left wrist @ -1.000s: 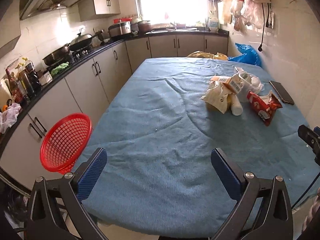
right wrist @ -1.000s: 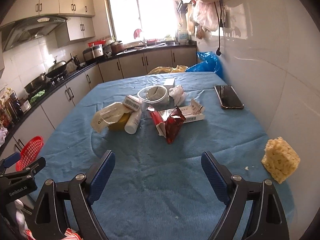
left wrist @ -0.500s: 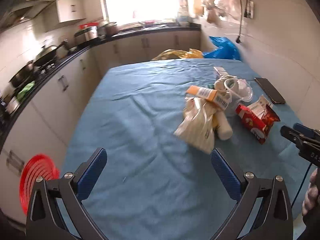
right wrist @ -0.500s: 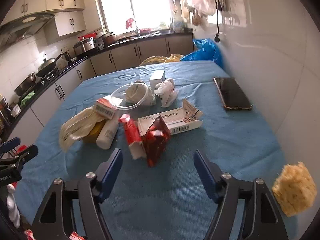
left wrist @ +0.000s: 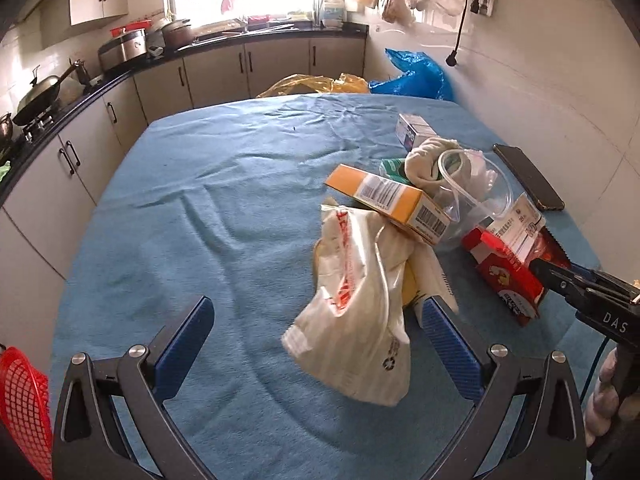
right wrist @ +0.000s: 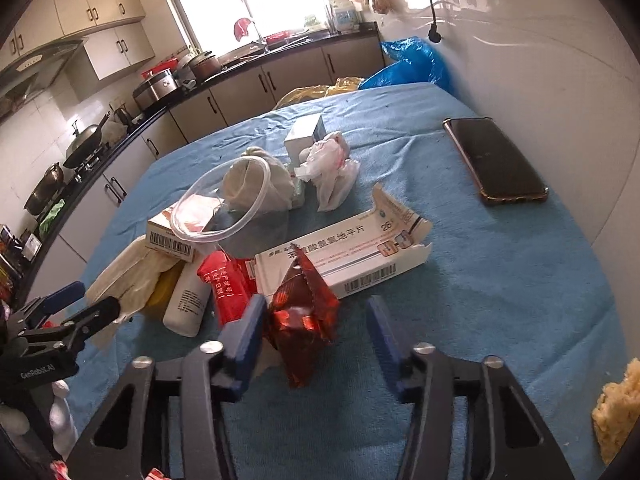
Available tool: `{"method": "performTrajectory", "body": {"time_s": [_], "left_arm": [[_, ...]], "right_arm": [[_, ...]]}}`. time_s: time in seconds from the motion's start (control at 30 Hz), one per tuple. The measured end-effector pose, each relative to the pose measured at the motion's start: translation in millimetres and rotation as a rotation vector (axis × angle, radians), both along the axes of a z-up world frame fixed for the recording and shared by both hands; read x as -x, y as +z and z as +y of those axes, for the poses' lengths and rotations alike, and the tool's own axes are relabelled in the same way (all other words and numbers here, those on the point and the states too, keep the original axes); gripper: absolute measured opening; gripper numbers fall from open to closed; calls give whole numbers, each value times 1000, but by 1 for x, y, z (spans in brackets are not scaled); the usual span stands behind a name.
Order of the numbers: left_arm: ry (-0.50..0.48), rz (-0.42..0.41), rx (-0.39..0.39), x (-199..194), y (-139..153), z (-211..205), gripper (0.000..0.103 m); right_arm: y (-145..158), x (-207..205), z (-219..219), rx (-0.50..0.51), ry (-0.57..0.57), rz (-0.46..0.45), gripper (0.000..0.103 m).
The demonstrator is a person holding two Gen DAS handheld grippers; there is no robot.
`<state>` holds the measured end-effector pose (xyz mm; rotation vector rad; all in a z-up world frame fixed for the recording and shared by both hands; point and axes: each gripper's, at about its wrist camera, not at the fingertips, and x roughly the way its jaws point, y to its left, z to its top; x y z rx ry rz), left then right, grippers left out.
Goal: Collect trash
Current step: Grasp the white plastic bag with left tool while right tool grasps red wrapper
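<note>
A heap of trash lies on the blue cloth-covered table [left wrist: 200,216]. A crumpled cream plastic bag [left wrist: 360,320] lies between the fingers of my open left gripper [left wrist: 316,344]. An orange box [left wrist: 392,200] rests behind it. A red foil wrapper [right wrist: 304,312] stands between the fingers of my open right gripper [right wrist: 316,332], close to the left finger. Behind it lie a white medicine box [right wrist: 344,252], a red packet [right wrist: 228,288], a white bottle [right wrist: 186,304], a clear plastic bowl [right wrist: 228,208] and crumpled tissue [right wrist: 330,168].
A red basket [left wrist: 24,408] hangs off the table's near left edge. A black phone [right wrist: 494,160] lies by the right wall. A yellow sponge [right wrist: 616,408] sits at the near right. Kitchen counters run along the left and far sides.
Both grippers have moved forward into the trash heap. The cream bag now lies between the left fingers and the red wrapper between the right fingers, which have narrowed.
</note>
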<state>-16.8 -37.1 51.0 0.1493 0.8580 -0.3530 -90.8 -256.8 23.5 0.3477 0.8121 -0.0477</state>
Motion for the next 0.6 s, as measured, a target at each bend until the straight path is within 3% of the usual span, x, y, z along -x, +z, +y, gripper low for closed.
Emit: {"method": "performTrajectory", "body": {"time_s": [0.03,0.1,0.13,0.17,0.4,0.6], "left_arm": [[-2,-5,7,0,0,-1,100],[-6,0,17,2,0,-3,78],[-6,15,20,2,-2,-3,51],[-6,36,25,1,-3,-3,39],[39,30,96,24,6,15,35],[82,-42,120,61,32,41,35]], "right_arm": [[0,0,0,-1,0,-2,40],[0,2,0,0,-2,-9,38],[1,3,0,-3,-3,-14,38],[1,5,-1,-10,-4,-18,37],[12,28,-6,-35,-32,-51,35],[30,50,-7,-50,-45,-94,35]]}}
